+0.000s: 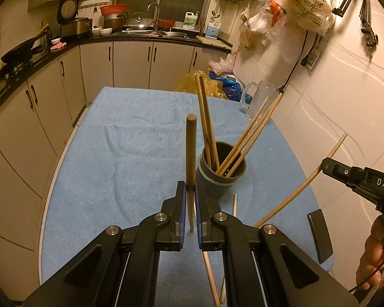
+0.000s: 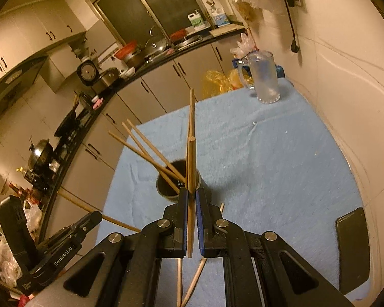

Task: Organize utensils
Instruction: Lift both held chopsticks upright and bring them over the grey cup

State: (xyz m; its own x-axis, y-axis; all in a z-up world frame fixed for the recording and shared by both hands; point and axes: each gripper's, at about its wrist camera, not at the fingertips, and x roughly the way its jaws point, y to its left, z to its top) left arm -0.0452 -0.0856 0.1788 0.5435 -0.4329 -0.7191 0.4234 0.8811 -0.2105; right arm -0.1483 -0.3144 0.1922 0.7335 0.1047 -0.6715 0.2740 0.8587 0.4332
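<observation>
A dim kitchen with pale cabinets and a dark counter is curving around a tabletop (image 1: 94,179) that is lying under a blue towel (image 2: 268,166). A dark round cup (image 1: 221,176) is standing upright on the towel, and several wooden chopsticks (image 1: 245,143) are leaning inside it, some tilting toward the wall, two standing nearly straight.

The left claw (image 1: 191,204) is pinching a darker wooden chopstick (image 1: 191,153) between its blue pads, holding it upright just beside the cup, on the cup's left in the left wrist view. The right claw (image 2: 191,204) is clamping a pale chopstick (image 2: 191,168) in the same way, holding it upright in front of the cup's mouth in the right wrist view; seen from the left wrist camera, that stick is slanting across the right side of the tabletop.

More loose chopsticks (image 2: 195,278) are lying on the towel below the claws, close to the near edge. A clear glass mug (image 2: 265,79) is standing at the far corner of the tabletop, well apart from the cup. A flat black phone (image 2: 353,250) is resting near the wall-side edge of the towel. Plastic bags (image 1: 302,10) are hanging on the wall above.
</observation>
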